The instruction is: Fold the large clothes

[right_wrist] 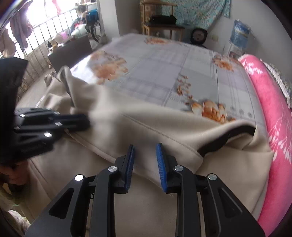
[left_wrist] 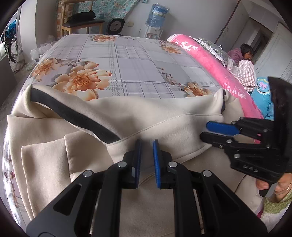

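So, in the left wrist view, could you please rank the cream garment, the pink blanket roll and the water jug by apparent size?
1. cream garment, nearest the camera, so inflated
2. pink blanket roll
3. water jug, far away, so understated

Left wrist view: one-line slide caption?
Both open grippers, left and right, hover at the folded cream garment on the floral bed.

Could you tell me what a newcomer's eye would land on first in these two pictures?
First, the large cream garment with dark trim, spread over the near end of the bed, its upper layer folded over. Next, the grey bedsheet with orange flowers behind it, and the bright pink blanket rolled along the right edge. Both jaws stand open over the cloth: the left hand-held gripper and the right hand-held gripper.
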A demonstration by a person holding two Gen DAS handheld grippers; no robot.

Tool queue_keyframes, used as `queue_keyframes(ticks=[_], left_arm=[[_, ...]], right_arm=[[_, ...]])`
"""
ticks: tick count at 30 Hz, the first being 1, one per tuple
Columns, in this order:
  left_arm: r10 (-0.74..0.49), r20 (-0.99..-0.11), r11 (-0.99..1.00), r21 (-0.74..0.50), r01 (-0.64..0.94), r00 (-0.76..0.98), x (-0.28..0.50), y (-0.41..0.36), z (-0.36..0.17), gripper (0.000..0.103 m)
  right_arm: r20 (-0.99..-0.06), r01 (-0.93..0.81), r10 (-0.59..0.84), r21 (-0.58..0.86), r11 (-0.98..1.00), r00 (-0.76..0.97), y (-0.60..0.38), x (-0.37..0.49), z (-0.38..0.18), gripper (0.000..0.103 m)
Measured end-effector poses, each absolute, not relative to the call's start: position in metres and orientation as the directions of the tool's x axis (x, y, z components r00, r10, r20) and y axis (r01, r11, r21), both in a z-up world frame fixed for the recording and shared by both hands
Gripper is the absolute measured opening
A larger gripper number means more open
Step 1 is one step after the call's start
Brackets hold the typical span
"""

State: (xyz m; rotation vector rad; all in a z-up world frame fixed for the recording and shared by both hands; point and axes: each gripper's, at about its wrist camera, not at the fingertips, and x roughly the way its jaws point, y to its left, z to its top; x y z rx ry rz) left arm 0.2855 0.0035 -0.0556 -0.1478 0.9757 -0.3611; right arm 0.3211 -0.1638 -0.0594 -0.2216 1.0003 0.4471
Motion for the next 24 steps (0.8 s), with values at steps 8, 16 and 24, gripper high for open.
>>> queue_keyframes(ticks=[8, 16, 24], left_arm=[[-0.371, -0.777, 0.929, -0.309, 0.206, 0.509, 0.286, 0.007, -0.056, 0.013], [-0.314, -0.763, 0.948, -0.289, 0.136, 0.565, 0.259, 0.019, -0.025, 0.014], [-0.196, -0.728, 0.977, -0.2, 0.07, 0.657, 0.154, 0.078, 0.023, 0.021]], right_arm=[[-0.813, -0.349, 0.254, 0.067, 0.935, 0.524, -0.203, 0.306, -0.035, 0.028], [-0.808, -0.28, 0.283, 0.153, 0.948, 0.517, -0.229, 0.287, -0.023, 0.043], [-0.772, -0.376, 0.352, 0.159, 0.913, 0.529, -0.217, 0.199, -0.001, 0.078]])
